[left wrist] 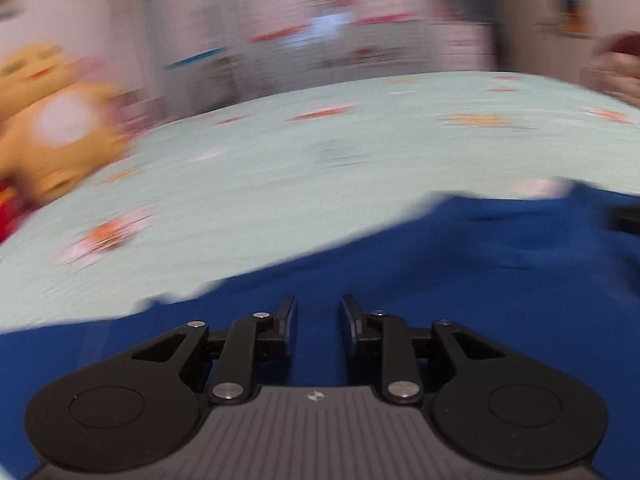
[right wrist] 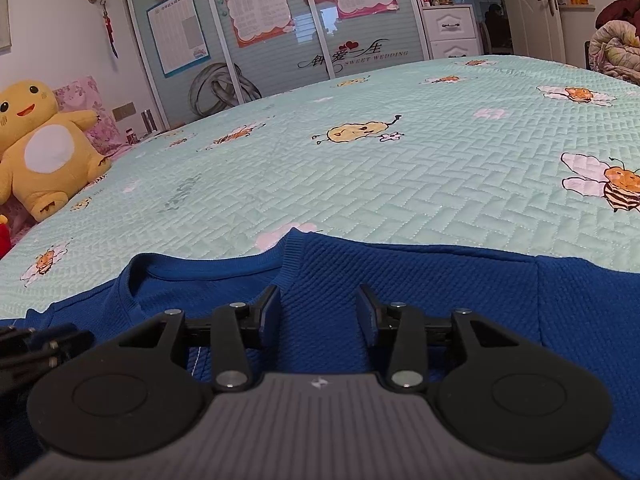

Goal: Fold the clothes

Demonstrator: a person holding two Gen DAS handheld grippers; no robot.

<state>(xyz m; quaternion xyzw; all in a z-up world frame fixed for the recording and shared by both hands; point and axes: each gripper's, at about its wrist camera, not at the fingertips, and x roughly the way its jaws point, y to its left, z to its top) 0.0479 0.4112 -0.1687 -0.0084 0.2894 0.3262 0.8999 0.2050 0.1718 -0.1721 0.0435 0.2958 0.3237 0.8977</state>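
A blue knit sweater (right wrist: 440, 280) lies flat on the bed near its front edge, its round neckline (right wrist: 200, 272) to the left. My right gripper (right wrist: 319, 292) hovers low over the shoulder area, jaws open, with the fabric lying beneath the gap and neither pad pressing on it. The left wrist view is motion-blurred; there the sweater (left wrist: 440, 260) fills the lower half. My left gripper (left wrist: 319, 304) stands over it, open by a narrow gap with only cloth behind. A dark part of the left gripper (right wrist: 24, 344) shows at the right wrist view's left edge.
The mint quilted bedspread (right wrist: 400, 180) with bee prints stretches far beyond the sweater. A yellow plush toy (right wrist: 40, 148) sits at the bed's left side. A rolled quilt (right wrist: 616, 48) lies at the far right, and a wardrobe (right wrist: 280, 20) with posters stands behind the bed.
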